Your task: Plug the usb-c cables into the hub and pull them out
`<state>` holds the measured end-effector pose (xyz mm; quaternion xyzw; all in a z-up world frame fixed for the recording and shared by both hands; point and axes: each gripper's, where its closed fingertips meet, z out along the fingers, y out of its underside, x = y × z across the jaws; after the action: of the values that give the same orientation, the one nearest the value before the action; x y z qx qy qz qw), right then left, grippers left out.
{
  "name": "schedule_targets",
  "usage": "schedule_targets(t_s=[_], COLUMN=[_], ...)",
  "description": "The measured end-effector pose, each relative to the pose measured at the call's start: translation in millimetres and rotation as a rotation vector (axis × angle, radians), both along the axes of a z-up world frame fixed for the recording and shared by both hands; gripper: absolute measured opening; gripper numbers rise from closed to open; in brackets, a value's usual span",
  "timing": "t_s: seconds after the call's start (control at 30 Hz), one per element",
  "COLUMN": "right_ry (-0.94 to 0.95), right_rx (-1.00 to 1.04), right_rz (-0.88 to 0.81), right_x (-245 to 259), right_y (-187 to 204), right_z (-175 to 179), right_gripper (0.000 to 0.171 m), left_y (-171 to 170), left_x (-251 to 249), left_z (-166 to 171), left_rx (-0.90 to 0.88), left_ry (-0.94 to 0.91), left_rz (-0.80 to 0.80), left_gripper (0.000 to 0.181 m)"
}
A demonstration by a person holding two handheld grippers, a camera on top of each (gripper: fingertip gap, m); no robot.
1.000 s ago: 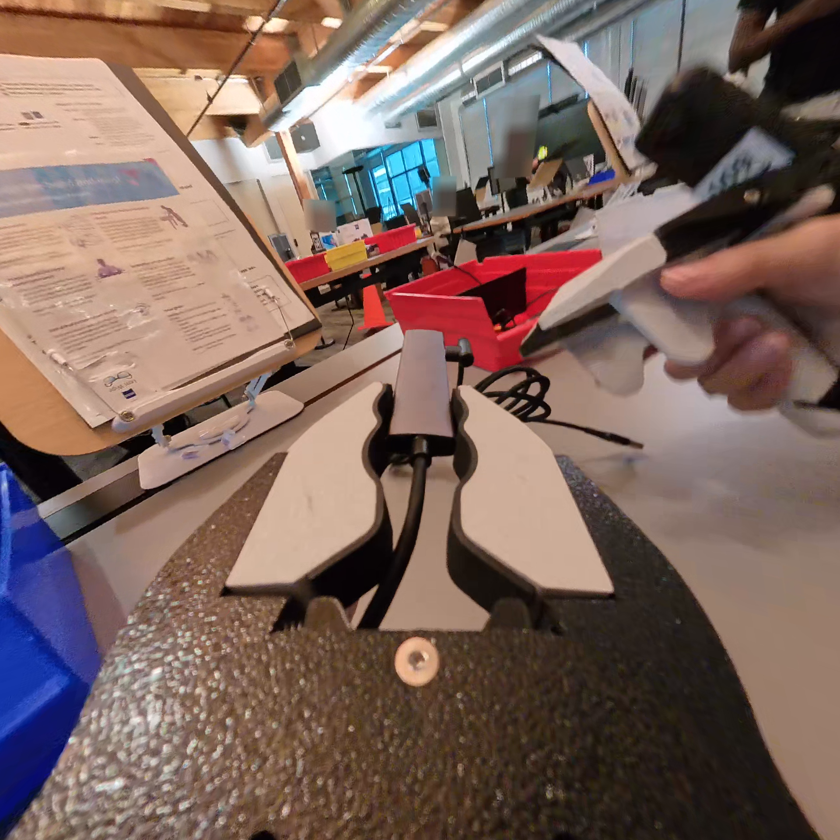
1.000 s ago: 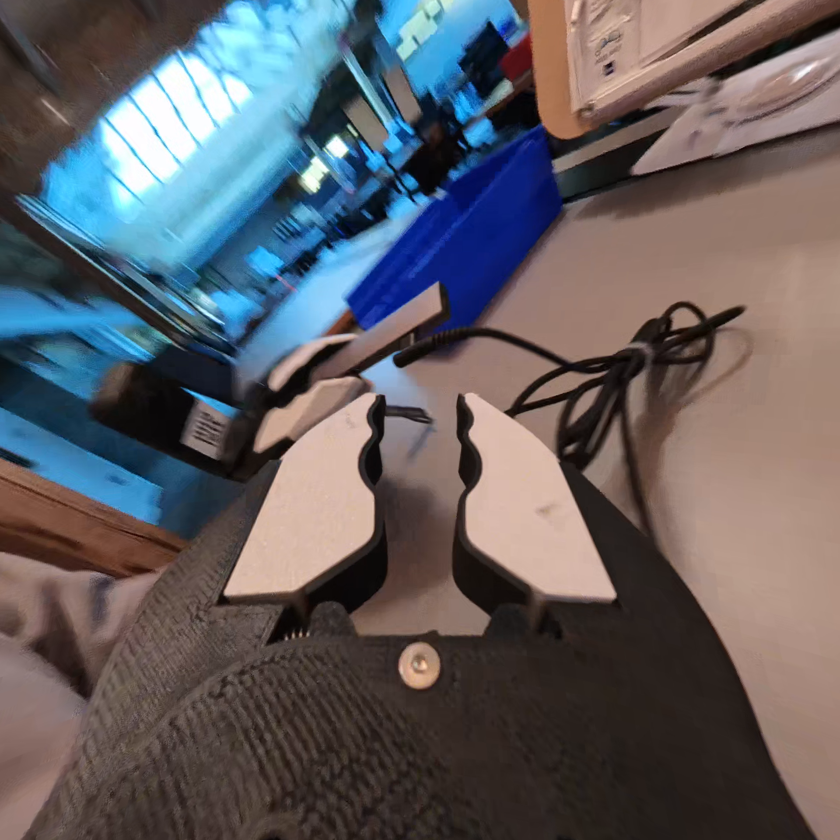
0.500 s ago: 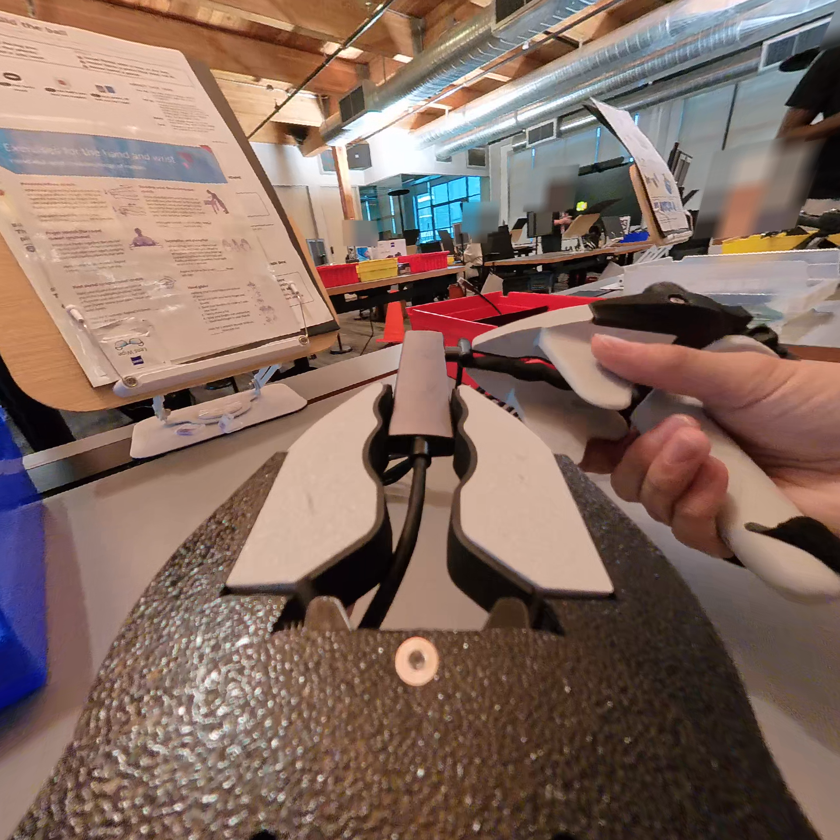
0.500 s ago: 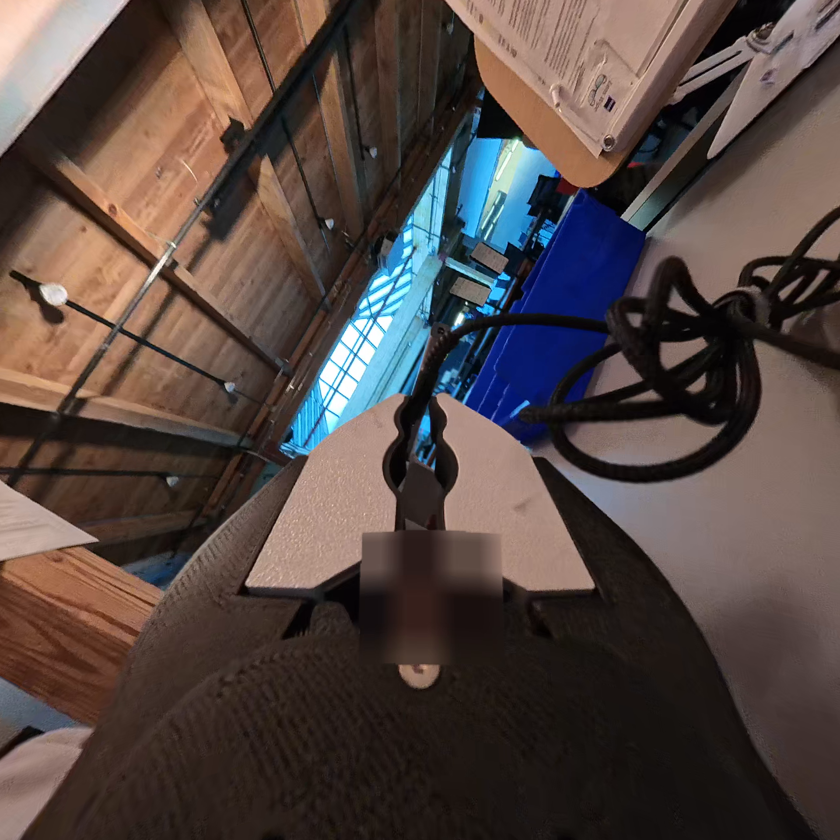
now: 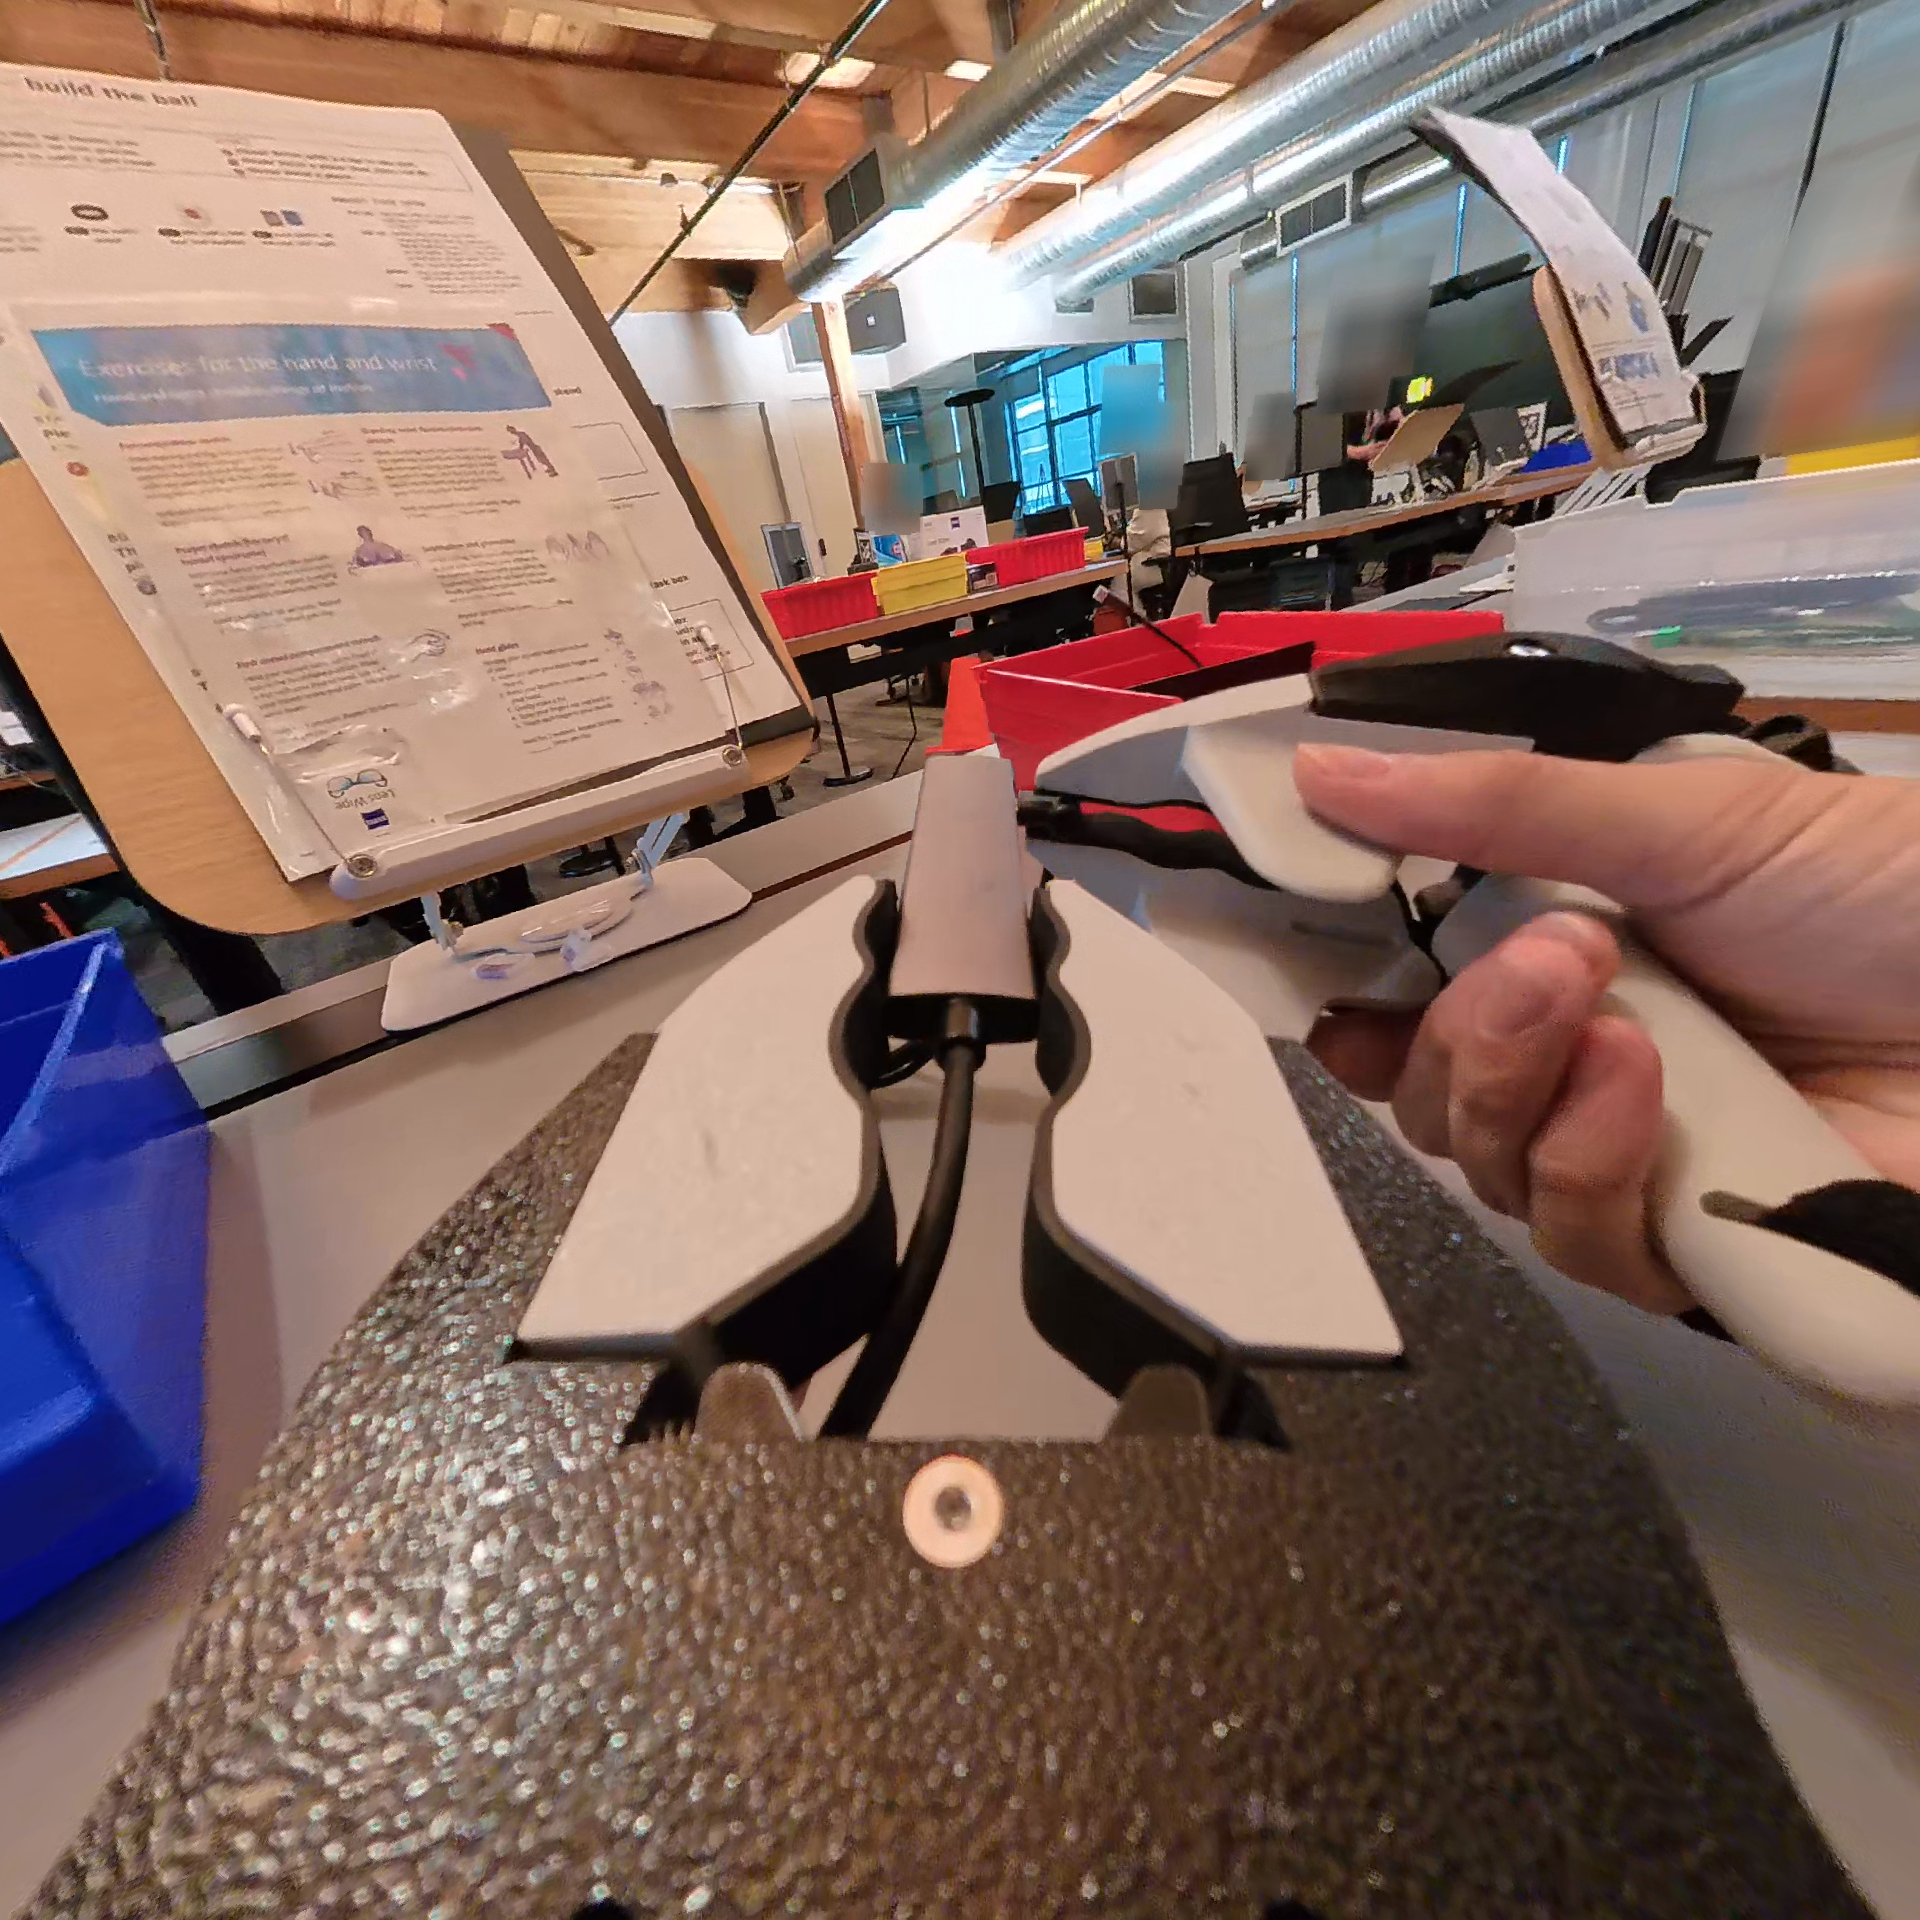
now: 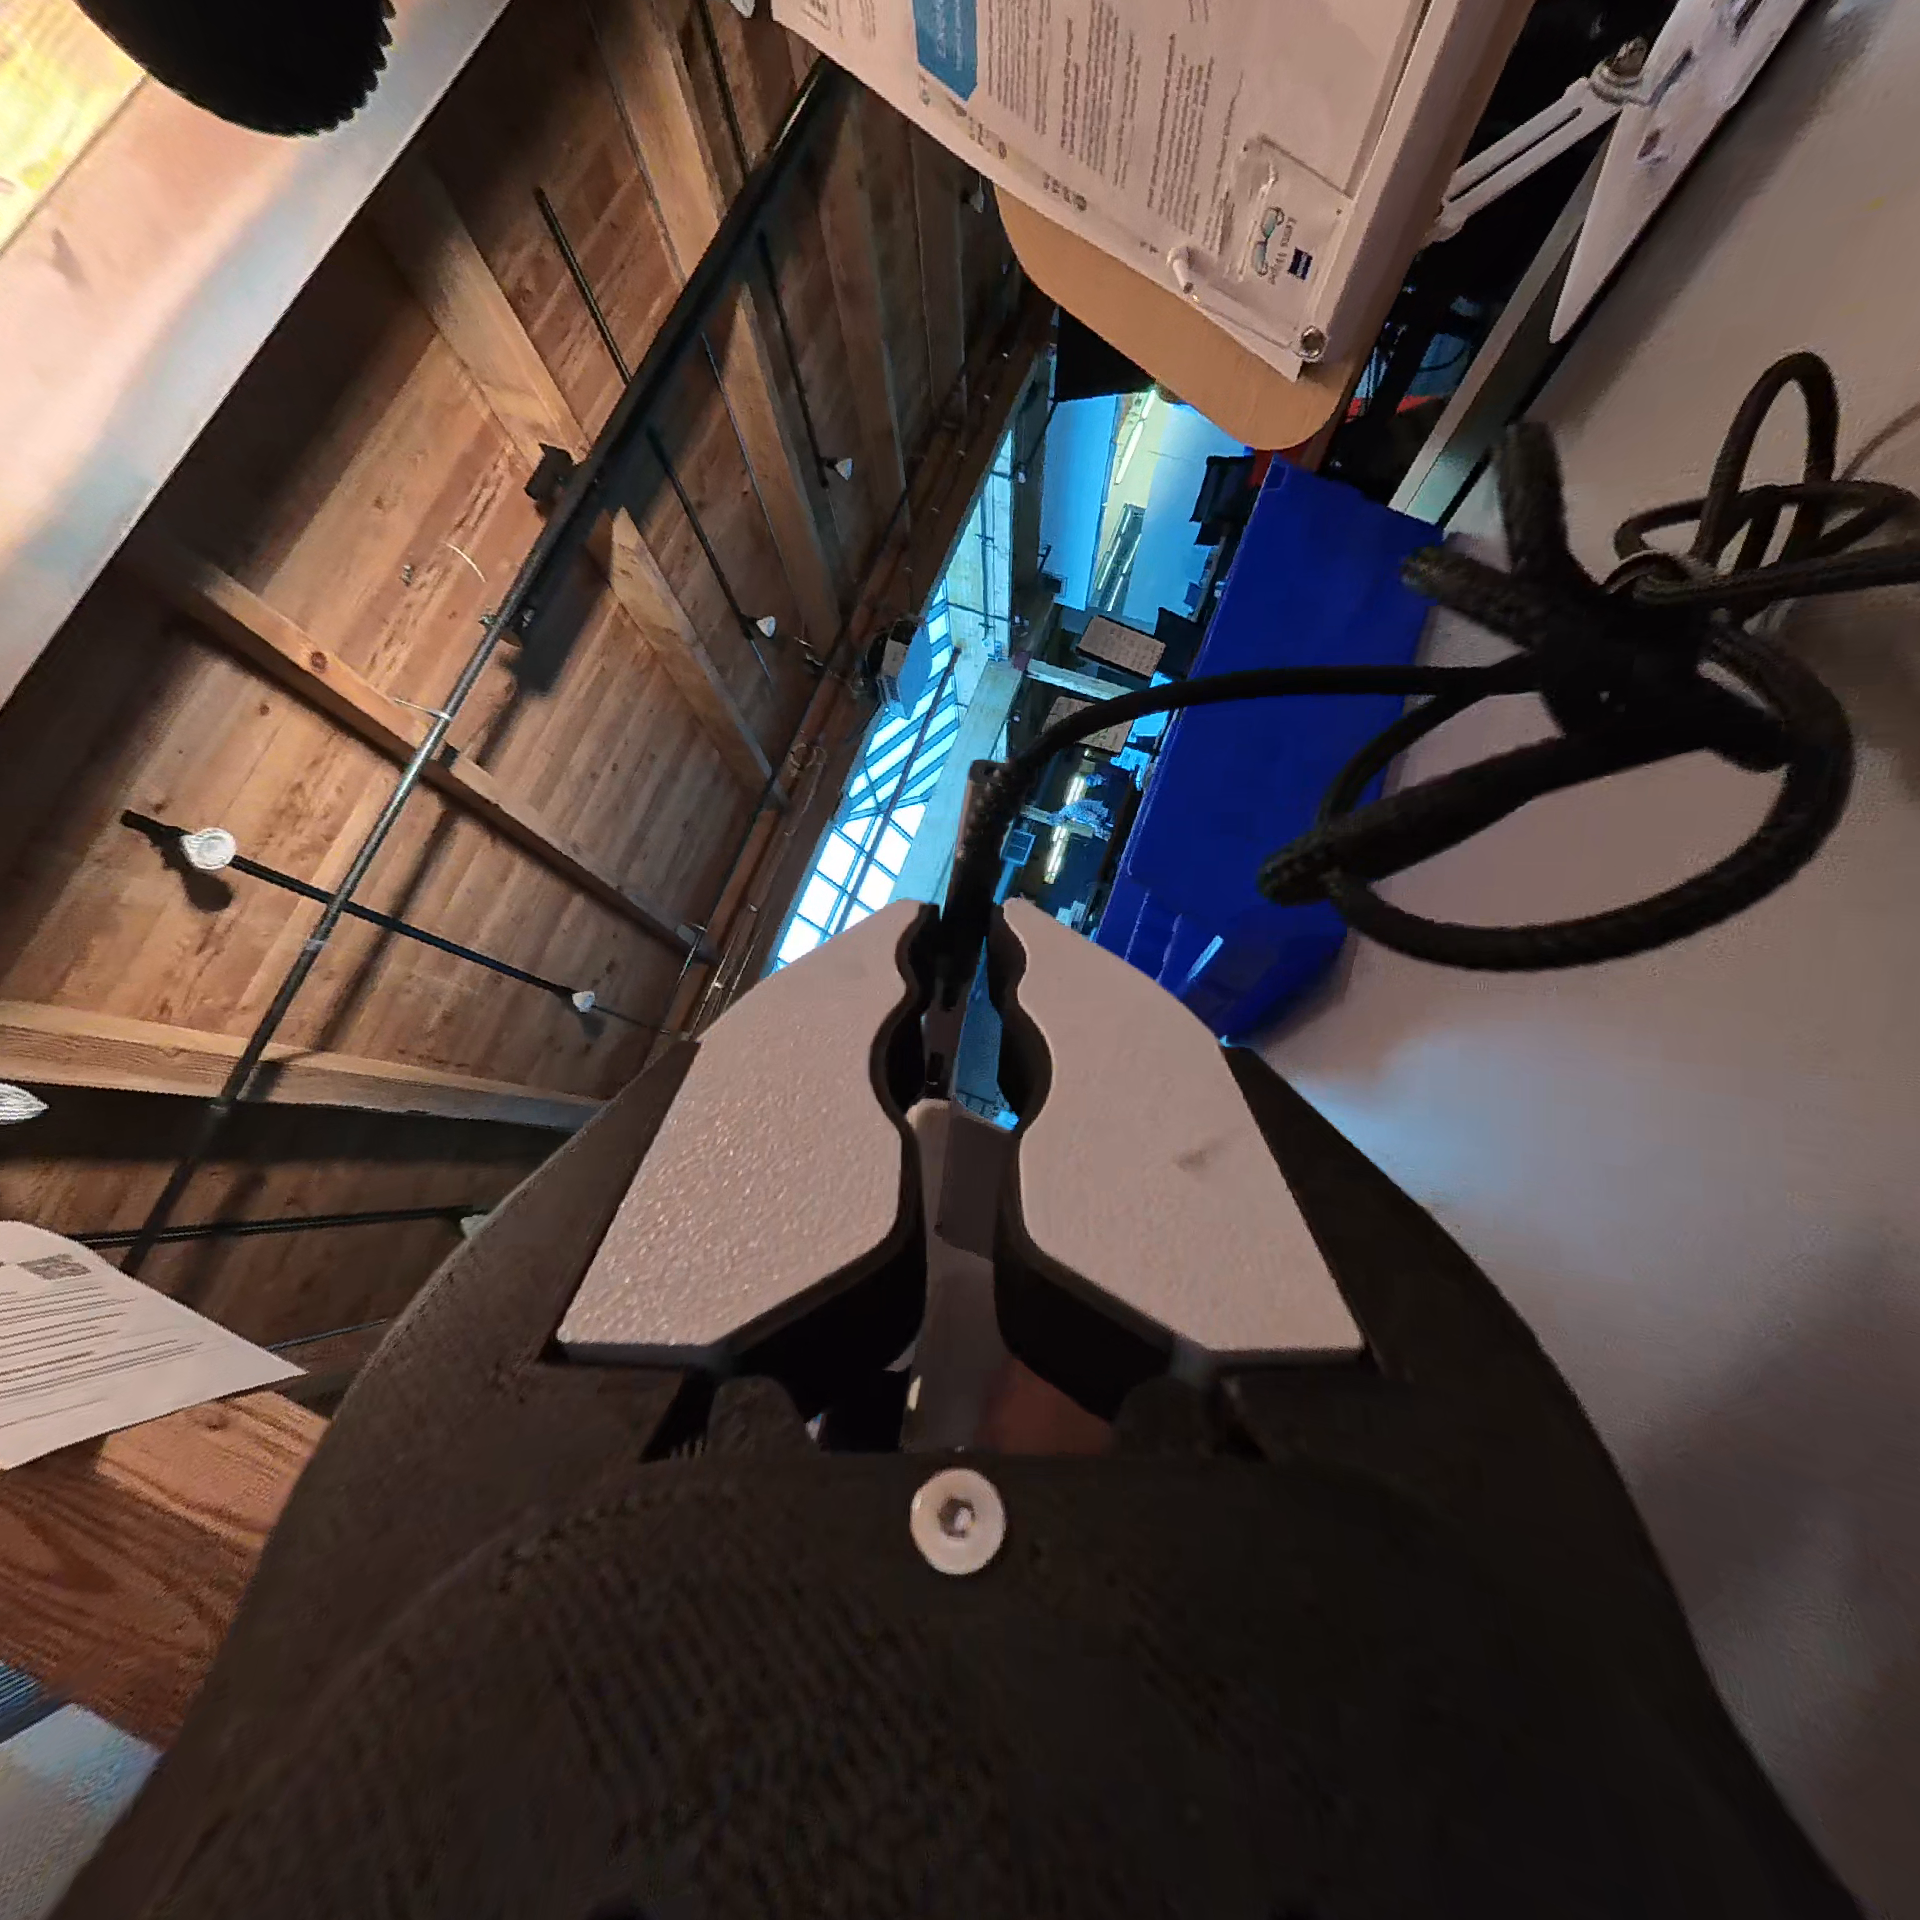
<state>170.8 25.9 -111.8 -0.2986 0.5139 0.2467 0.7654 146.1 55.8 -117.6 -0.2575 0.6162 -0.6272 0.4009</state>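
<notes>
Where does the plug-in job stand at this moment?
Done: left hand-held gripper grips the grey slab-shaped hub. In hand: right hand-held gripper pinches the black braided cable's plug beside the hub's side; whether it is seated isn't visible. Left: finishing insertion, pulling out.

Right gripper (image 5: 1049, 774) swung from upper right of the frame in to the hub's (image 5: 961, 883) side, now clamped on a cable plug (image 6: 961, 940), coiled cable (image 6: 1621, 686) lifted closer.

My grey table (image 5: 436, 1132) carries a white document stand (image 5: 566, 925) and coiled black cable (image 6: 1621, 727).
</notes>
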Motion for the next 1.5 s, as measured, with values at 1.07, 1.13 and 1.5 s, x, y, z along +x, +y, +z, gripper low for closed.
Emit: schedule_targets(t_s=[1.07,1.13,1.5], right_ry=[-0.096,-0.09,-0.087], right_rx=[-0.113,-0.103,-0.094], right_rz=[0.029,0.028,0.014], right_x=[-27.9,-28.2,-36.1], right_y=[-26.7,-28.0,-35.0], right_z=[-5.5,-6.7,-9.0], right_gripper=[0.009,0.009,0.009], left_y=[-20.0,-21.3,-26.9], left_x=[-13.4,-13.3,-17.4], left_z=[2.3,1.2,2.4], left_rx=[0.18,0.186,0.212], left_ry=[-0.047,-0.047,-0.035], left_rz=[-0.033,-0.036,-0.06], left_gripper=[0.027,0.027,0.027])
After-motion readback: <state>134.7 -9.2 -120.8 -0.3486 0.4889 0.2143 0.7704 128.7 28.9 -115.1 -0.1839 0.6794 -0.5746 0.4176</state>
